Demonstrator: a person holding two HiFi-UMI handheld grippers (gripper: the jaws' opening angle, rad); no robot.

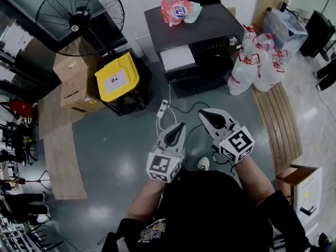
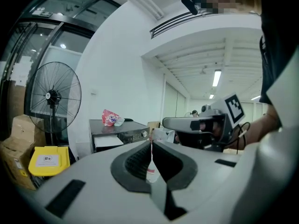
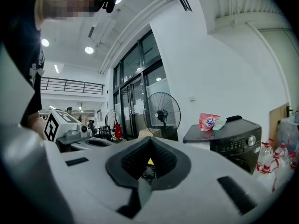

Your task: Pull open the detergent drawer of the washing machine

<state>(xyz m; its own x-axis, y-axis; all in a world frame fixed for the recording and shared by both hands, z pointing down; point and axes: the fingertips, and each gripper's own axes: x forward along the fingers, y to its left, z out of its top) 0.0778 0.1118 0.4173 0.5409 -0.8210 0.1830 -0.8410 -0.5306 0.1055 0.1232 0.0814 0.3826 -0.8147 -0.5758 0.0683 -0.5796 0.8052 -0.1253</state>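
Observation:
The dark washing machine (image 1: 202, 33) stands against the far wall, a floor's width ahead of me. Its white detergent drawer (image 1: 177, 58) shows at the upper left of its front; it also appears in the left gripper view (image 2: 108, 142) and the right gripper view (image 3: 198, 146). My left gripper (image 1: 181, 126) and right gripper (image 1: 202, 113) hover side by side over the floor, well short of the machine. Both are shut with nothing between the jaws. The left gripper (image 2: 151, 146) and right gripper (image 3: 149, 141) point roughly level toward the machine.
A pink detergent bag (image 1: 177, 10) lies on the machine's top. Left of the machine are a yellow-lidded bin (image 1: 118, 77), cardboard boxes (image 1: 73, 83) and a black fan (image 1: 79, 17). Water bottles (image 1: 257, 62) and wooden planks (image 1: 278, 119) are at the right. A power strip (image 1: 164, 108) lies on the floor.

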